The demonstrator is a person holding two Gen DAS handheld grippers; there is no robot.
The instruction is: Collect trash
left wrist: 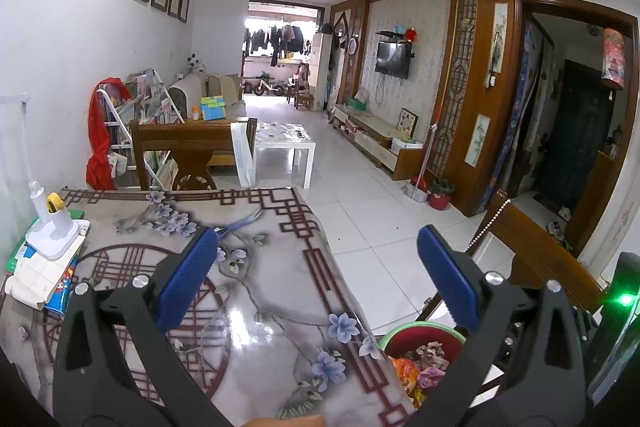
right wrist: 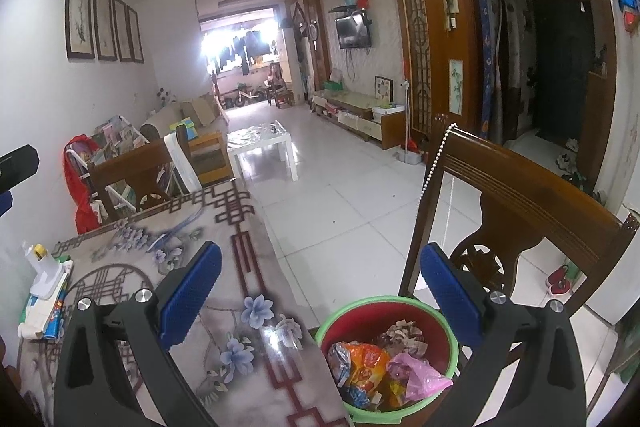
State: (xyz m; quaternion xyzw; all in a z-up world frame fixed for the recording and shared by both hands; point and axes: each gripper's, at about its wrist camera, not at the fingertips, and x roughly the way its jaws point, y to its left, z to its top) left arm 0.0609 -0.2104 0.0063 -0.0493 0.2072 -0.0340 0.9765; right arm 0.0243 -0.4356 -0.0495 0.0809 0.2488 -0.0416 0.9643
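Observation:
A red bin with a green rim (right wrist: 386,355) stands by the table's right edge, next to a chair. It holds an orange snack wrapper (right wrist: 362,363), a pink plastic bag (right wrist: 416,373) and crumpled paper (right wrist: 404,333). The bin also shows low in the left wrist view (left wrist: 420,343). My right gripper (right wrist: 320,291) is open and empty above the table edge and the bin. My left gripper (left wrist: 318,267) is open and empty above the table's right side.
The table (left wrist: 256,267) has a patterned floral cover. A white tape dispenser (left wrist: 50,227) stands on papers and books (left wrist: 38,279) at its left. A wooden chair (right wrist: 520,211) stands right of the bin. Another chair (left wrist: 188,155) is at the far end.

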